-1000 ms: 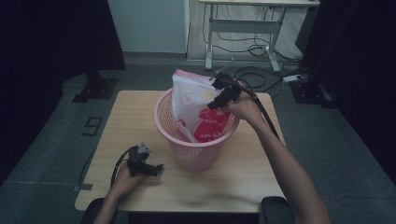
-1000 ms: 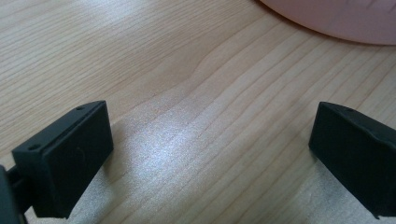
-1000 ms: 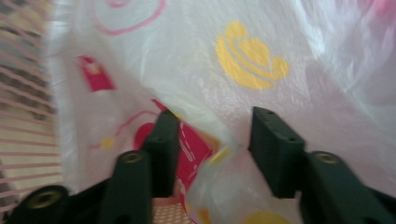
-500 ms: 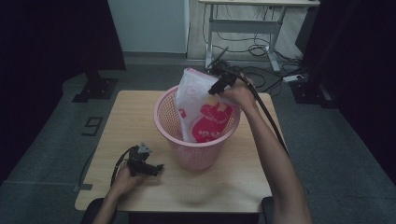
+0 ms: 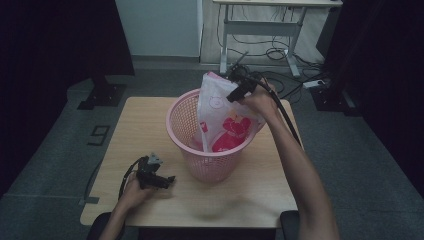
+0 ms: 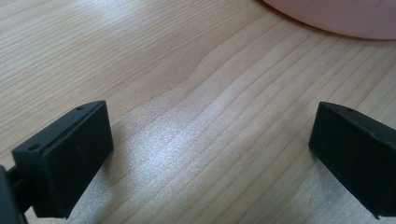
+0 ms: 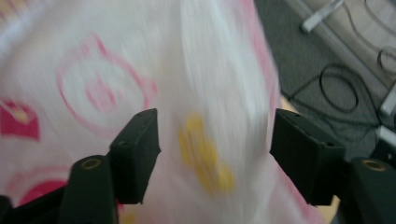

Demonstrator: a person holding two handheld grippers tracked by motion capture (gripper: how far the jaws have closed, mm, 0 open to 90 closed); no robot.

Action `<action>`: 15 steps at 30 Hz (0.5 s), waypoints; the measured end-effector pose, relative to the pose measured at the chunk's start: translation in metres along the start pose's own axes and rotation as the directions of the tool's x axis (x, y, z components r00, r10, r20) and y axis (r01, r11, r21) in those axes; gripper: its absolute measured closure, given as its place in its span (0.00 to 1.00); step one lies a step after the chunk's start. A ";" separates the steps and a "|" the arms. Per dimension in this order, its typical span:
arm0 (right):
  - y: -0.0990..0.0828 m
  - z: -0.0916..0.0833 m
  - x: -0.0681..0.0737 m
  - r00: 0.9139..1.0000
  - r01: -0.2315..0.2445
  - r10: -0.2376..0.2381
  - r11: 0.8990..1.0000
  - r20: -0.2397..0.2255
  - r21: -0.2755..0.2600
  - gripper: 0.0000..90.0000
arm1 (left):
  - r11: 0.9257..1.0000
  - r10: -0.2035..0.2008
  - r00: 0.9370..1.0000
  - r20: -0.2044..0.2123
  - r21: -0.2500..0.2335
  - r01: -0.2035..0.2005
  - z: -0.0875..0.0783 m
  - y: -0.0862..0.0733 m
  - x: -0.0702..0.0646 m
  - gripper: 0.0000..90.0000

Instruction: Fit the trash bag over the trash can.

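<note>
We have just been opening our right tool [image 5: 234, 95] around the bag [image 5: 222, 120], letting it settle in the basket [image 5: 200, 155]; our left tool [image 5: 167, 180] rests open on the counter [image 5: 240, 195].

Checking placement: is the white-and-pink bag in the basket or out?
In: the bag stands inside the pink basket, top above the rim.

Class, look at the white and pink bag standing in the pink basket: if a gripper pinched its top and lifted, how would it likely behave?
The bag looks like thin printed film, so it would probably crumple and sag. It leans on the basket rim, so it likely weighs little. Its smooth surface may slip between the right gripper's open jaws.
</note>
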State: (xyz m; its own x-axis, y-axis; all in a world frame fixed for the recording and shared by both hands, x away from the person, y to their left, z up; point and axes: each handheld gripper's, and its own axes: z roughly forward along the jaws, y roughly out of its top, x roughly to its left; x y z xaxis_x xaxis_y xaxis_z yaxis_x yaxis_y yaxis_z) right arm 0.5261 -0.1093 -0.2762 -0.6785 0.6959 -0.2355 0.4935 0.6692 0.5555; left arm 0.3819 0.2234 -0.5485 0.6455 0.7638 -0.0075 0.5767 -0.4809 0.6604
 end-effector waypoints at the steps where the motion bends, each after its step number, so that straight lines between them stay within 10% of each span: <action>1: 0.006 0.000 0.001 1.000 0.016 -0.016 1.000 0.003 -0.014 0.32 | 1.000 0.000 1.000 0.000 0.000 0.000 0.000 0.000 0.000 0.00; 8: 0.035 0.032 0.011 0.994 0.088 -0.089 0.996 -0.056 -0.015 0.44 | 1.000 0.000 1.000 0.000 0.000 0.000 0.000 0.000 0.000 0.00; 15: 0.015 0.040 -0.003 0.995 0.064 -0.058 0.994 -0.080 0.084 0.65 | 1.000 0.004 1.000 0.003 0.000 -0.004 0.000 0.000 0.000 0.00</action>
State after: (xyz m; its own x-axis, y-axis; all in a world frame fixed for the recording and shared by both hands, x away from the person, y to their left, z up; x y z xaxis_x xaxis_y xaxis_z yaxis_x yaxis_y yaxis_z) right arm 0.5570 -0.0909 -0.2989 -0.7470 0.6331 -0.2029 0.4926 0.7320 0.4707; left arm 0.3823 0.2234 -0.5484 0.6494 0.7605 -0.0071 0.5743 -0.4843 0.6601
